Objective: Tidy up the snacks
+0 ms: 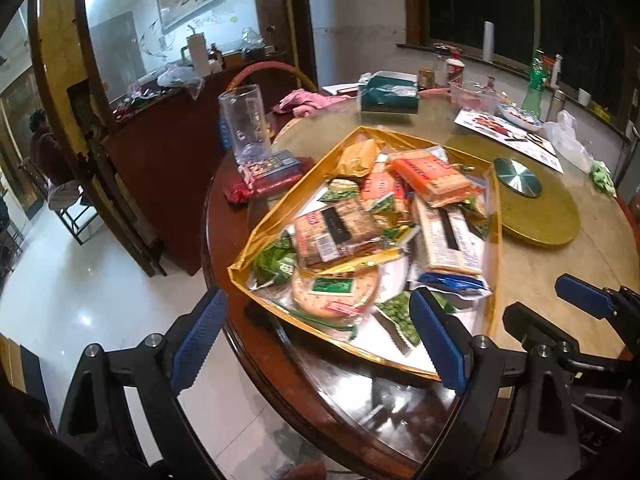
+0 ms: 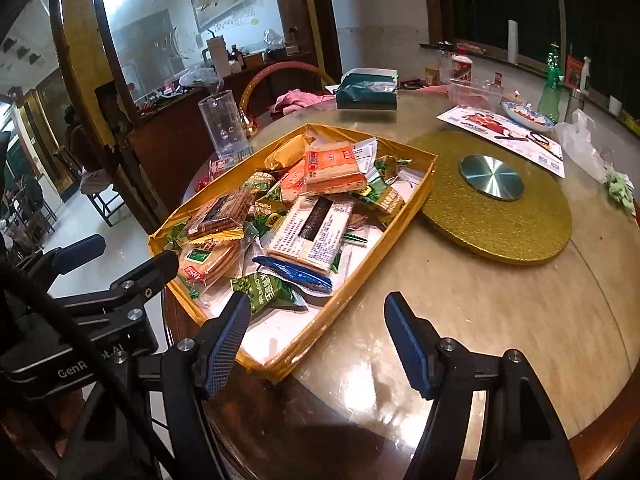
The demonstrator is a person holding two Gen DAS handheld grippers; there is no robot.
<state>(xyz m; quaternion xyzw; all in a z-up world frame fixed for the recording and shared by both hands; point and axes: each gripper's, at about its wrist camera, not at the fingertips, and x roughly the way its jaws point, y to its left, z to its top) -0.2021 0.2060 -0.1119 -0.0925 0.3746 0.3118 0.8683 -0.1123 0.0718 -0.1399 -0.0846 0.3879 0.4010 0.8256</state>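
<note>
Here both tools [image 1: 316, 336] [image 2: 320, 340] tilt downward, jaws apart, before the snack tray [image 2: 340, 300].

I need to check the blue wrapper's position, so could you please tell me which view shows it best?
The right wrist view: the blue packet lies unobstructed near the gold tray's front edge. In the left wrist view, the packet sits right behind that tool's finger, partly crowded.
</note>
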